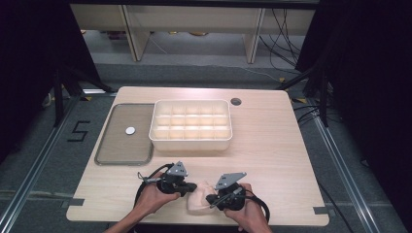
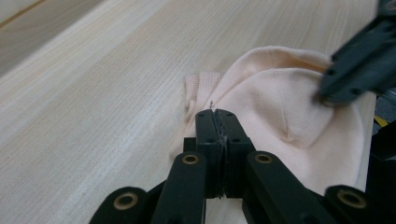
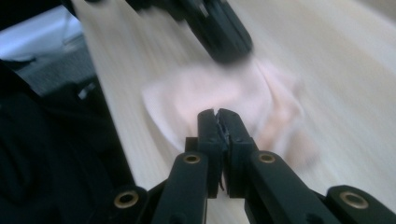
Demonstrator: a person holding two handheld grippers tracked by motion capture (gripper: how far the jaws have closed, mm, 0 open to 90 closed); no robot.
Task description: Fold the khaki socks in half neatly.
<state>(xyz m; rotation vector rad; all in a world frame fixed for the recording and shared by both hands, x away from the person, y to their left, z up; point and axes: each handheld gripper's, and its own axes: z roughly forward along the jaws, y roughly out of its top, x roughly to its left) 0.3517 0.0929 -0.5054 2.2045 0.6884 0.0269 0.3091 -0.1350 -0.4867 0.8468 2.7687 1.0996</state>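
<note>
A pale pink cloth (image 1: 199,203) lies crumpled near the table's front edge, between my two grippers. My left gripper (image 1: 193,187) comes at it from the left, its jaws shut with the tips (image 2: 217,113) over the cloth's (image 2: 280,102) near edge; no fabric shows between them. My right gripper (image 1: 210,199) touches the cloth from the right, and its dark jaws (image 2: 359,70) rest on the cloth's far side in the left gripper view. In the blurred right gripper view, its own jaws (image 3: 218,112) are shut in front of the cloth (image 3: 187,95), with the left gripper (image 3: 224,32) beyond.
A white box (image 1: 191,141) split into several compartments stands mid-table. Left of it lies a flat grey tray (image 1: 121,148) with a small white disc (image 1: 130,130) on it. A cable hole (image 1: 235,101) sits at the back. The front edge of the table is close to both hands.
</note>
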